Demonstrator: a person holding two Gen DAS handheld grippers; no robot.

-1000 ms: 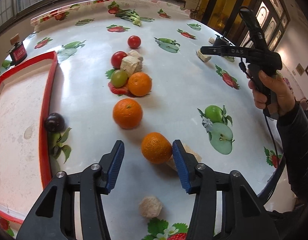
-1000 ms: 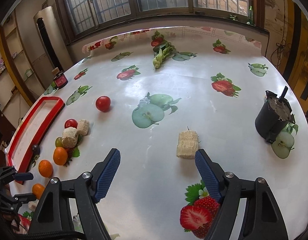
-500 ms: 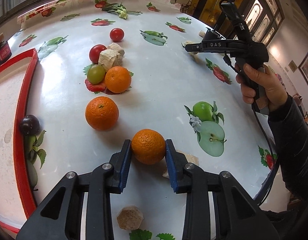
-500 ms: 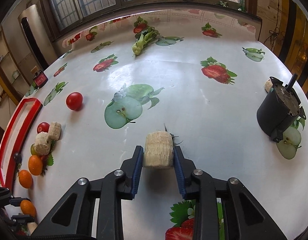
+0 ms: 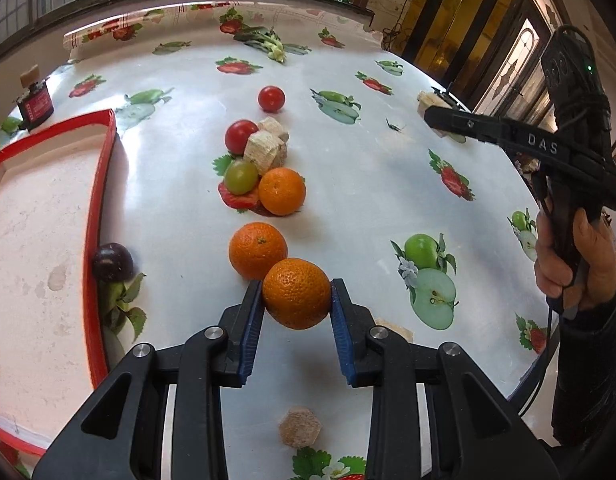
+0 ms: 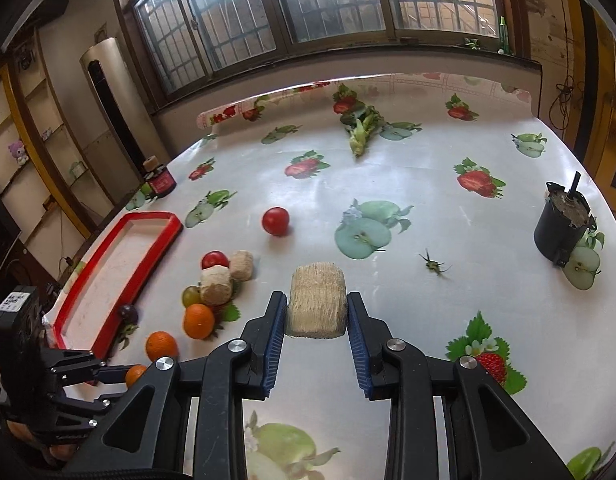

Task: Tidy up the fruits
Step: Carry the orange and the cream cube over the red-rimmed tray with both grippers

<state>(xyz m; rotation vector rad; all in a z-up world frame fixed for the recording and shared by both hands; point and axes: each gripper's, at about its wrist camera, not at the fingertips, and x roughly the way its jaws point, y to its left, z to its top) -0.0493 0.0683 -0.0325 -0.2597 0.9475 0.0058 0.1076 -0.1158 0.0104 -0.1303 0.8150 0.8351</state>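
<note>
My left gripper (image 5: pixel 296 294) is shut on an orange (image 5: pixel 296 292) and holds it just above the table. Two more oranges (image 5: pixel 258 250) (image 5: pixel 282 191), a green grape (image 5: pixel 240 176), two red tomatoes (image 5: pixel 241 136) (image 5: pixel 271 98) and tan blocks (image 5: pixel 266 151) lie beyond it. A dark plum (image 5: pixel 112 262) rests against the red tray (image 5: pixel 98 208) at left. My right gripper (image 6: pixel 317 310) is shut on a tan straw-like block (image 6: pixel 317 304), lifted off the table. The same fruit cluster (image 6: pixel 198 320) shows at left in the right wrist view.
A black pot (image 6: pixel 561 226) stands at the right edge. A leafy vegetable (image 6: pixel 361 130) lies at the far side. A small dark jar (image 6: pixel 160 182) stands near the tray's far end. A hexagonal tan block (image 5: pixel 300 432) lies under the left gripper.
Both grippers have closed on their objects and lifted them: the left with the orange, the right with the tan block, leaving a small green stem on the table.
</note>
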